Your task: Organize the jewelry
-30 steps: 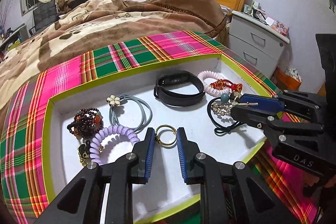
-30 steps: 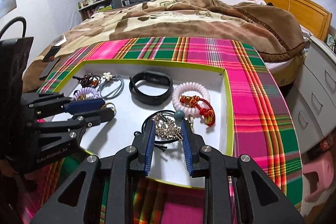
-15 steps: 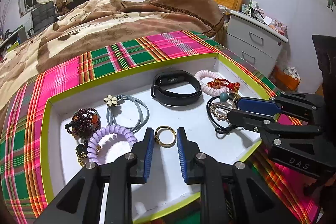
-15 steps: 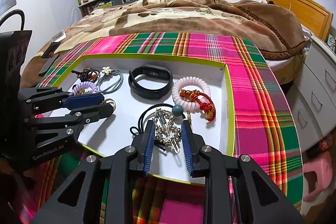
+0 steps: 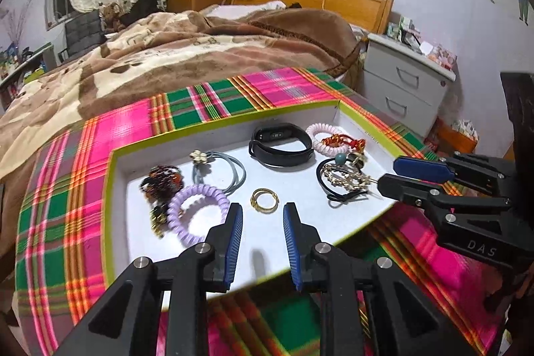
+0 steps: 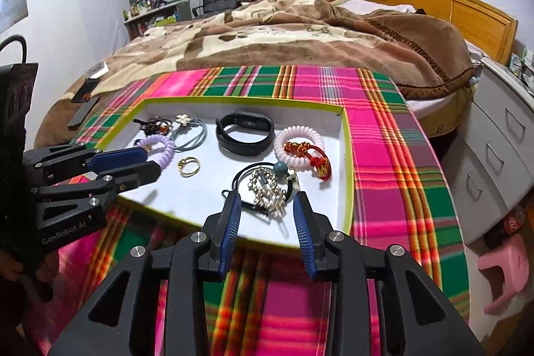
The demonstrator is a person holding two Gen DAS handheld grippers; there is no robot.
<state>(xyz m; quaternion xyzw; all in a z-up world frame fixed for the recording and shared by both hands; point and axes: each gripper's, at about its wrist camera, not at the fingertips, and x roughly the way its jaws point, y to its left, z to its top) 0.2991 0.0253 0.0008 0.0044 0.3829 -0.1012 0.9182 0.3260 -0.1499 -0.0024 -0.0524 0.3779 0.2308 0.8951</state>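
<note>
Between the opening, empty jaws of the left gripper (image 5: pixel 259 216): nothing held. Just ahead, flat on the white green-rimmed tray (image 5: pixel 337 109): small gold ring (image 5: pixel 264 200). Farther right, nearer the likewise opening, empty right gripper (image 6: pixel 267 204): sparkly silver hair clip (image 6: pixel 267 189), long axis along its fingers.

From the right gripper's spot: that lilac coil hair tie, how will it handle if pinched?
The lilac coil hair tie looks springy, likely deforming when pinched. Smooth plastic coils might slip. It touches the beaded bracelet, which may drag along.
</note>
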